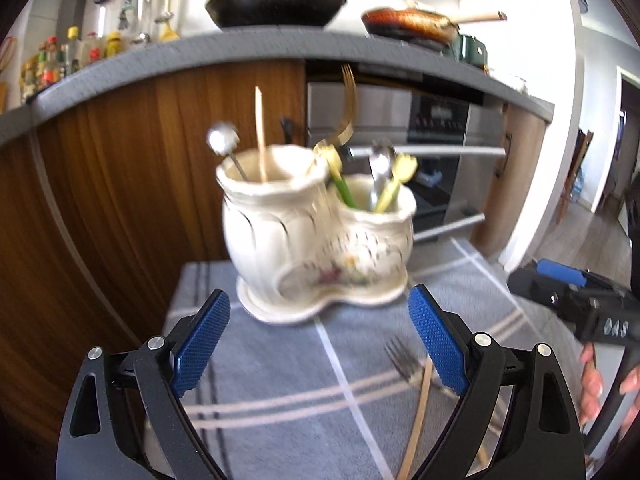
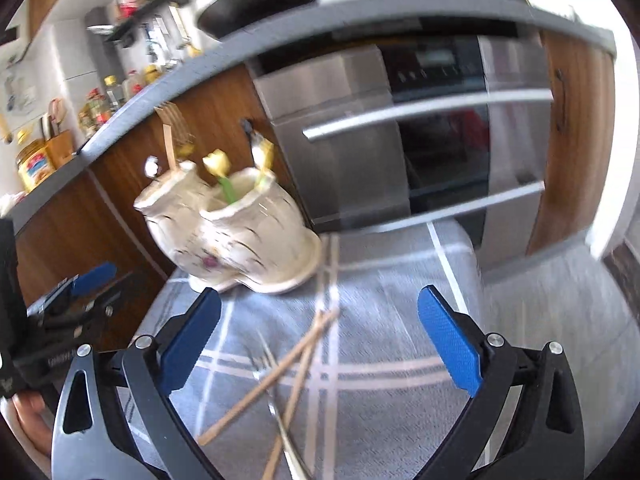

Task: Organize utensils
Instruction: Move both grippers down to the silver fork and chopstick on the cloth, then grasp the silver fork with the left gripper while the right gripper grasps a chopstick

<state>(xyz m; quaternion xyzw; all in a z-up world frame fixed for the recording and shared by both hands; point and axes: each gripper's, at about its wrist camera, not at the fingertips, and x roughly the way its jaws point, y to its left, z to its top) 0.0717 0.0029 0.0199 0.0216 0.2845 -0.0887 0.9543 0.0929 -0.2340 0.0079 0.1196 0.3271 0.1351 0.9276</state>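
A long grey counter (image 1: 248,46) runs over brown wood cupboards (image 1: 120,168). A shiny silver oven (image 2: 440,128) sits under it. Two pans (image 1: 276,2) rest on top. Daylight makes the white wall (image 1: 560,40) bright.

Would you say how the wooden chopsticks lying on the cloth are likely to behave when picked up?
The chopsticks look thin, stiff and probably light. They lie crossed over a metal fork, so lifting one may nudge the rest. Being slender, they could pivot between the pads.
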